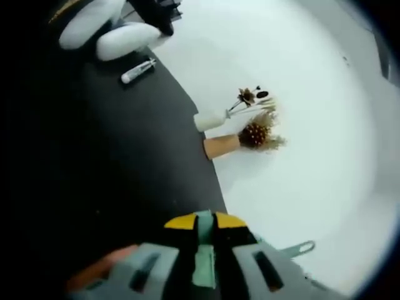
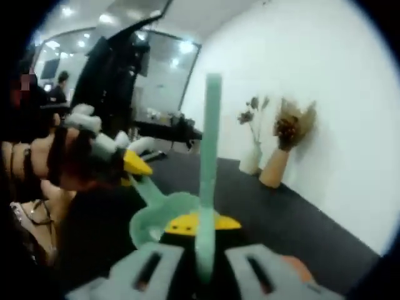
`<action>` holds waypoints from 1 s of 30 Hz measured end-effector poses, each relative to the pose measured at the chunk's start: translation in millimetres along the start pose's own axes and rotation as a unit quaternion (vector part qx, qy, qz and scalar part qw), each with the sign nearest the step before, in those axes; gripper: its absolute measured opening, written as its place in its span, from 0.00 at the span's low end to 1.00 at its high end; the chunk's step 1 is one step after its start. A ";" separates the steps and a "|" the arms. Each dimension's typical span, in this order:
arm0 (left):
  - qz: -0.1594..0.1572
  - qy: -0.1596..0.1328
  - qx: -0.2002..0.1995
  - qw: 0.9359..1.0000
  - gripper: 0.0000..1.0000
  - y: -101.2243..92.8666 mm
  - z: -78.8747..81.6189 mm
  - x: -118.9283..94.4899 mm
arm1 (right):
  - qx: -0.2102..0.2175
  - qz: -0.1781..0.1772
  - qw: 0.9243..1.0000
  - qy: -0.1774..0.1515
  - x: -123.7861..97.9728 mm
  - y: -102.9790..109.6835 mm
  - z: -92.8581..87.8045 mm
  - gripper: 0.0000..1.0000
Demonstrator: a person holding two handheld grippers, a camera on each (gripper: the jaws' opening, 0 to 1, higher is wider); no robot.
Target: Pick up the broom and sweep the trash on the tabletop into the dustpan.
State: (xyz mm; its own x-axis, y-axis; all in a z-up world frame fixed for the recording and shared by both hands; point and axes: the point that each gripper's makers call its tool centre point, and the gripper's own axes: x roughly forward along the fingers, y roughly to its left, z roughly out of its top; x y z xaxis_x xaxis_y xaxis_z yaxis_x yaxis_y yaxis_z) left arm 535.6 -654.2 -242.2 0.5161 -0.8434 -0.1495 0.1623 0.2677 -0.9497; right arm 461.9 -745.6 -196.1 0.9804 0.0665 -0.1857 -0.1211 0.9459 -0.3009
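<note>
My left gripper (image 1: 205, 222) is shut on a flat teal piece (image 1: 204, 262), seemingly the dustpan's handle. A teal handle end with a hanging loop (image 1: 299, 249) sticks out to its right. In the right gripper view, a hand holds the left gripper (image 2: 128, 165) at the left. Its yellow tips grip a teal stem that runs down to the pale green dustpan (image 2: 156, 220). My right gripper (image 2: 201, 224) is shut on the broom handle (image 2: 211, 144), which rises straight up. The broom's bristles and the trash are hidden.
The black tabletop (image 1: 125, 162) (image 2: 269, 212) runs along a white wall. A white vase (image 1: 209, 120) (image 2: 252, 159) and a tan vase (image 1: 222, 147) (image 2: 273, 169) with dried flowers stand at the wall. White rounded objects (image 1: 125, 39) and a small white tube (image 1: 137, 70) lie further off.
</note>
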 end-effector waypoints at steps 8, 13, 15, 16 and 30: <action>0.000 -0.001 0.000 1.000 0.10 -0.7 -0.8 -0.3 | -0.054 -0.111 0.992 0.033 2.6 -45.2 -11.0 0.02; 0.000 -0.004 0.000 1.000 0.10 -1.0 -2.4 0.0 | -0.035 -0.076 0.995 0.047 13.9 -25.4 -25.8 0.02; 0.000 -0.004 0.001 1.000 0.10 -1.2 -2.1 0.1 | -0.035 -0.054 0.998 0.028 14.9 -15.3 -16.1 0.02; 0.000 -0.004 0.000 1.000 0.10 -1.4 -2.1 0.2 | -0.004 -0.027 1.000 0.013 14.9 -8.0 -5.9 0.02; -0.001 -0.005 -0.003 1.000 0.10 -0.6 -2.9 -0.2 | -0.031 -0.135 0.988 0.067 10.5 -85.3 -42.0 0.02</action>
State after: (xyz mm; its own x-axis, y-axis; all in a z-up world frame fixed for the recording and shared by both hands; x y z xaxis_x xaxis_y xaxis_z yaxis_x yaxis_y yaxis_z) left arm 533.0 -655.6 -242.4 0.5245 -0.8388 -0.1456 0.1581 0.2640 -0.9515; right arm 475.9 -838.9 -211.7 0.9496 -0.2314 -0.2116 0.1282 0.9024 -0.4114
